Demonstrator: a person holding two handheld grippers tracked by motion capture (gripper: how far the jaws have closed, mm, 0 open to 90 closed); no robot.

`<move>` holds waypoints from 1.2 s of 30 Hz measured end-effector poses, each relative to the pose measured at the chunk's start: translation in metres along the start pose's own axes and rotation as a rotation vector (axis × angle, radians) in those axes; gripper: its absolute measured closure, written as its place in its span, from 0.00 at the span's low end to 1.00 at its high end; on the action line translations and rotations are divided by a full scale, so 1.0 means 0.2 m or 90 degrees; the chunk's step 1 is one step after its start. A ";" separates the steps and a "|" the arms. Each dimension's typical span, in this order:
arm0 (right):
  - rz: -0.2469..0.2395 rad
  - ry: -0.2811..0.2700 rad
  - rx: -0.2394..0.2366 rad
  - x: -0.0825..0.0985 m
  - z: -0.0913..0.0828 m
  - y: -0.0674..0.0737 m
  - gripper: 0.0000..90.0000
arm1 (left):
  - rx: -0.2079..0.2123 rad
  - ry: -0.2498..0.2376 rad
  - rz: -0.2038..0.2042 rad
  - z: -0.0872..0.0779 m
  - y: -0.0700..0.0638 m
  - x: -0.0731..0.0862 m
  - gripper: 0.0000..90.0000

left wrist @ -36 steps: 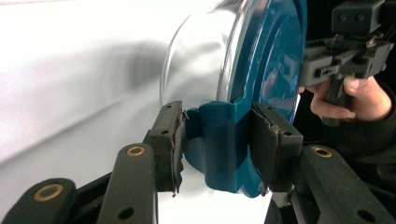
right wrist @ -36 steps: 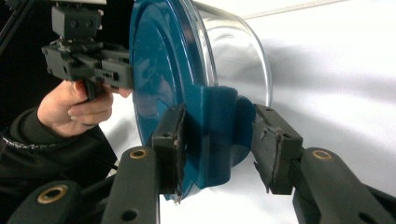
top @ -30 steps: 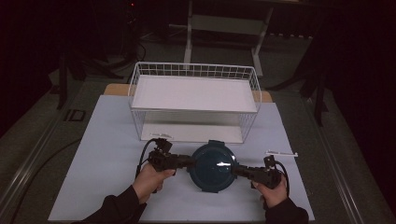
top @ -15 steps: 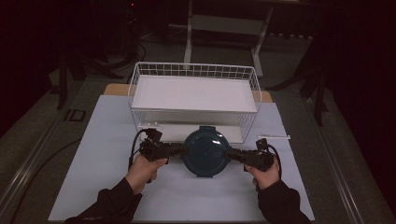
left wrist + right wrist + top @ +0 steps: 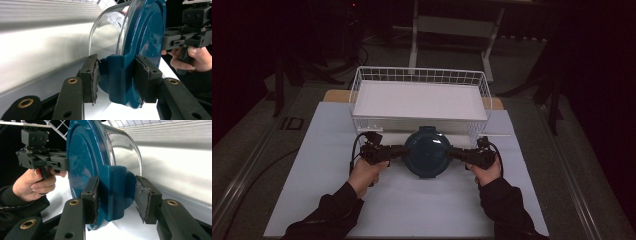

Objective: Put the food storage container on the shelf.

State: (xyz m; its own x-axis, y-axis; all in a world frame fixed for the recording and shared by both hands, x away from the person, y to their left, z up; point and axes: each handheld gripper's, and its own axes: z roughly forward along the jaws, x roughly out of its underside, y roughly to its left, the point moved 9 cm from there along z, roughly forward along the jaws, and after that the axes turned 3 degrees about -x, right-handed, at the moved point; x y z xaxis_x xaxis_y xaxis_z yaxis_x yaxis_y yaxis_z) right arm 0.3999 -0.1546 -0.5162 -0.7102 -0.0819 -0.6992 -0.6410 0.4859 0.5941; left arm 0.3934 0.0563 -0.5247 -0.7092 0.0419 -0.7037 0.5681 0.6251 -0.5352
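Observation:
A round glass container with a dark blue lid (image 5: 427, 150) hangs between my two grippers, just in front of the white wire basket (image 5: 419, 75). My left gripper (image 5: 399, 150) is shut on the lid's left side clip (image 5: 116, 75). On the opposite clip (image 5: 117, 192) my right gripper (image 5: 454, 152) is shut. The left gripper view has the glass bowl (image 5: 107, 30) to the left of the lid (image 5: 147, 32), with the right gripper (image 5: 185, 37) and its hand beyond. From the right gripper view the left gripper (image 5: 42, 157) grips the far rim.
The basket holds a flat white liner (image 5: 419, 100) and stands at the back of the pale tabletop (image 5: 327, 150). A thin white strip (image 5: 497, 135) lies beside the basket's right front corner. Dark floor and a metal stand (image 5: 452, 25) lie beyond the table.
Both grippers have carried the container away from the person toward the basket; it now sits close against the basket's front wall.

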 end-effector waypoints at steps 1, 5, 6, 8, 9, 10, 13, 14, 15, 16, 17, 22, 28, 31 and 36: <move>-0.001 -0.001 0.004 0.00 0.01 -0.02 0.63 | 0.001 -0.002 -0.002 0.01 0.01 0.00 0.62; 0.005 -0.007 0.014 -0.02 0.03 -0.06 0.63 | -0.004 0.001 -0.009 0.04 0.05 0.00 0.62; 0.004 -0.008 0.016 -0.01 0.04 -0.07 0.63 | -0.007 0.000 -0.013 0.05 0.06 0.00 0.62; 0.008 -0.015 0.018 -0.01 0.06 -0.10 0.63 | -0.010 -0.003 -0.014 0.06 0.08 0.00 0.62; 0.011 -0.017 0.020 0.00 0.07 -0.10 0.63 | -0.013 -0.005 -0.015 0.06 0.09 0.00 0.62; 0.013 -0.022 0.018 0.00 0.08 -0.11 0.63 | -0.012 -0.005 -0.009 0.06 0.10 0.00 0.62; 0.008 -0.021 0.025 -0.01 0.10 -0.12 0.63 | -0.016 -0.005 -0.004 0.06 0.13 -0.01 0.62; 0.005 -0.022 0.027 -0.01 0.11 -0.12 0.63 | -0.019 -0.005 -0.006 0.06 0.14 -0.01 0.62; 0.006 -0.021 0.026 -0.01 0.12 -0.12 0.63 | -0.022 -0.004 -0.011 0.06 0.15 -0.01 0.62; 0.007 -0.021 0.028 -0.01 0.13 -0.13 0.63 | -0.022 -0.005 -0.017 0.06 0.15 -0.01 0.62; 0.007 -0.021 0.028 -0.02 0.13 -0.13 0.63 | -0.020 -0.006 -0.019 0.06 0.16 -0.01 0.62; 0.002 -0.026 0.033 -0.03 0.15 -0.14 0.62 | -0.012 -0.012 -0.032 0.07 0.18 -0.02 0.62; -0.006 -0.035 0.061 -0.06 0.16 -0.15 0.61 | 0.001 -0.023 -0.050 0.08 0.21 -0.03 0.62; -0.019 -0.047 0.085 -0.06 0.15 -0.17 0.66 | 0.006 -0.026 -0.076 0.10 0.21 -0.04 0.61; 0.000 -0.053 0.082 -0.06 0.17 -0.19 0.61 | -0.008 -0.045 -0.038 0.12 0.27 -0.06 0.57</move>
State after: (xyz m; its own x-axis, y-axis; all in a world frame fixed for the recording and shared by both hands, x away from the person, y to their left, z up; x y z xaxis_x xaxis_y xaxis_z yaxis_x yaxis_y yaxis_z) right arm 0.4431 -0.1421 -0.5433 -0.6799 -0.0117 -0.7332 -0.5945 0.5942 0.5417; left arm 0.4418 0.0717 -0.5568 -0.7105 -0.0498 -0.7020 0.5204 0.6342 -0.5717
